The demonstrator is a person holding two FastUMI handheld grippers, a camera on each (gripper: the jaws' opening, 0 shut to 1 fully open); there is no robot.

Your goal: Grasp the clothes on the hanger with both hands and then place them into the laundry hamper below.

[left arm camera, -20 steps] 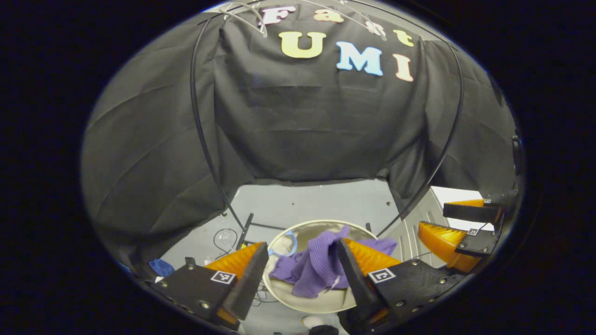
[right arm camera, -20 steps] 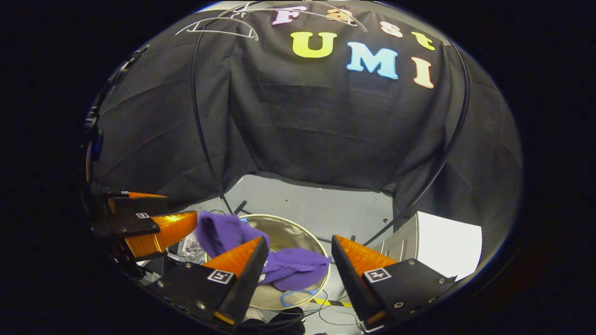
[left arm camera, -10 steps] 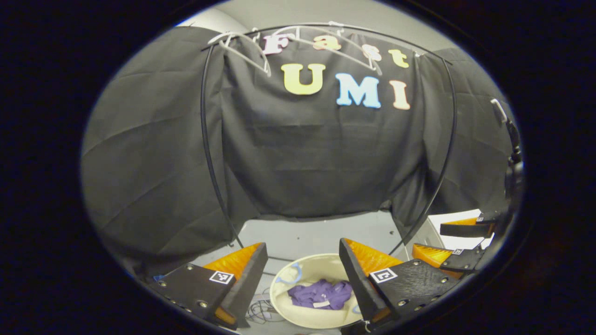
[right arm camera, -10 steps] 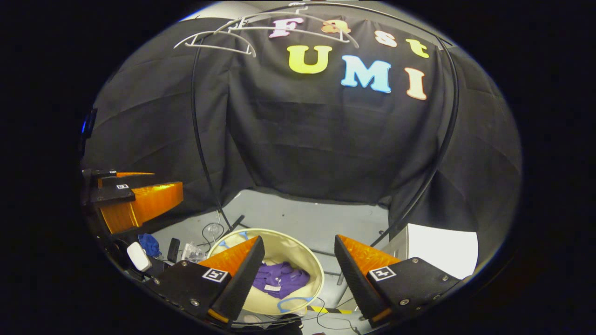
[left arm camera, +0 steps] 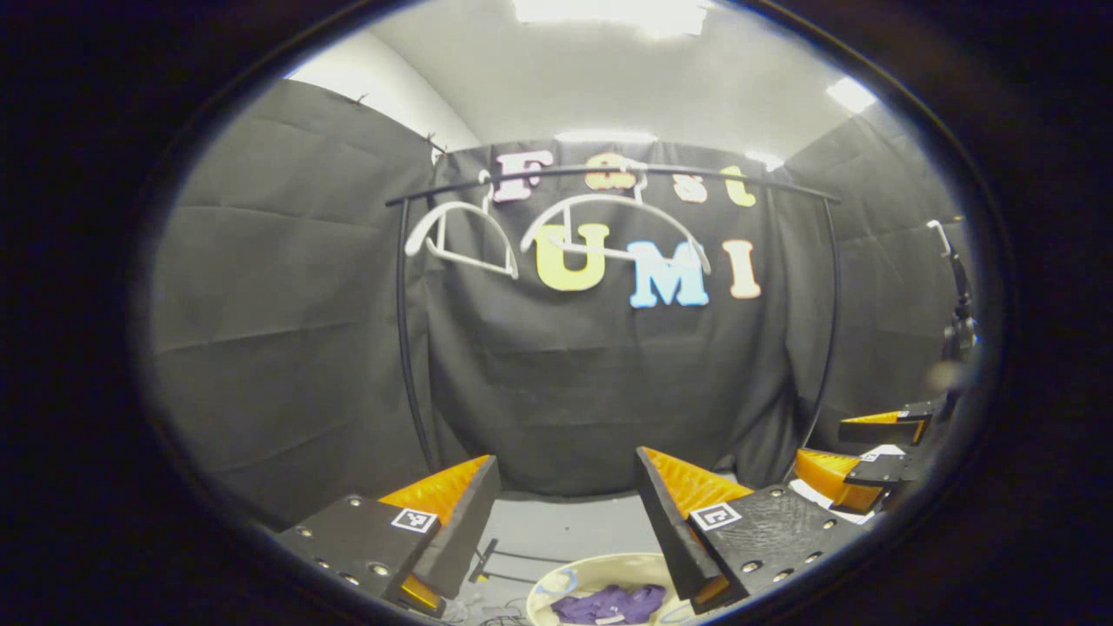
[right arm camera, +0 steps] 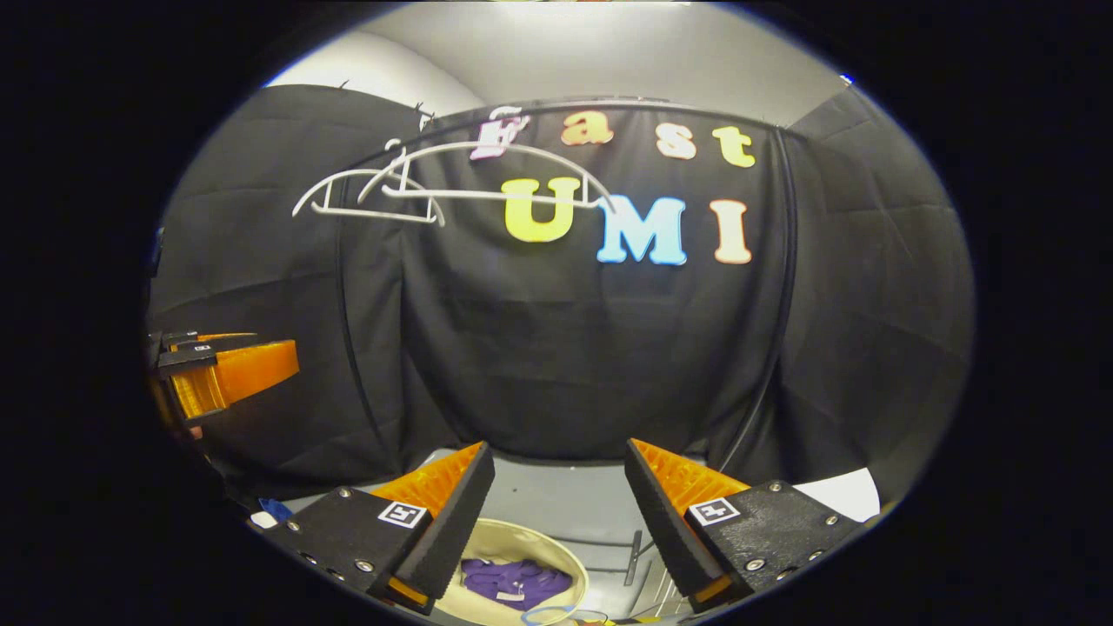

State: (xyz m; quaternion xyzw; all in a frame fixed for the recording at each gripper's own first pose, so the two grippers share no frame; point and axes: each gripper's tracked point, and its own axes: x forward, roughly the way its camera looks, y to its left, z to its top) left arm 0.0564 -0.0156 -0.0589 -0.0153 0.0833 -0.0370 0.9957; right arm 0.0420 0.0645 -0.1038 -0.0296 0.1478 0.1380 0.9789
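Note:
The purple garment (left arm camera: 609, 602) lies crumpled inside the round cream laundry hamper (left arm camera: 583, 574) on the floor, far below my left gripper (left arm camera: 565, 474), whose orange fingers stand open and empty. In the right gripper view the same purple garment (right arm camera: 513, 581) rests in the hamper (right arm camera: 504, 539), below my right gripper (right arm camera: 556, 461), also open with nothing between its fingers. Two bare white hangers (left arm camera: 613, 226) hang on the black rail (left arm camera: 609, 171). The right gripper (left arm camera: 861, 452) shows at the right edge of the left gripper view. In the right gripper view the left gripper (right arm camera: 217, 374) sits at the left edge.
A black arched rack frame (right arm camera: 787, 287) stands around the hamper against the black cloth wall. Small items and cables (right arm camera: 265, 515) lie on the grey floor to the hamper's left. A white panel (right arm camera: 848, 496) lies low at the right.
Both grippers have let go of the purple garment, which dropped into the hamper. Both then rose and tilted up, so the hamper sank to the bottom of each view and the hangers came into view.

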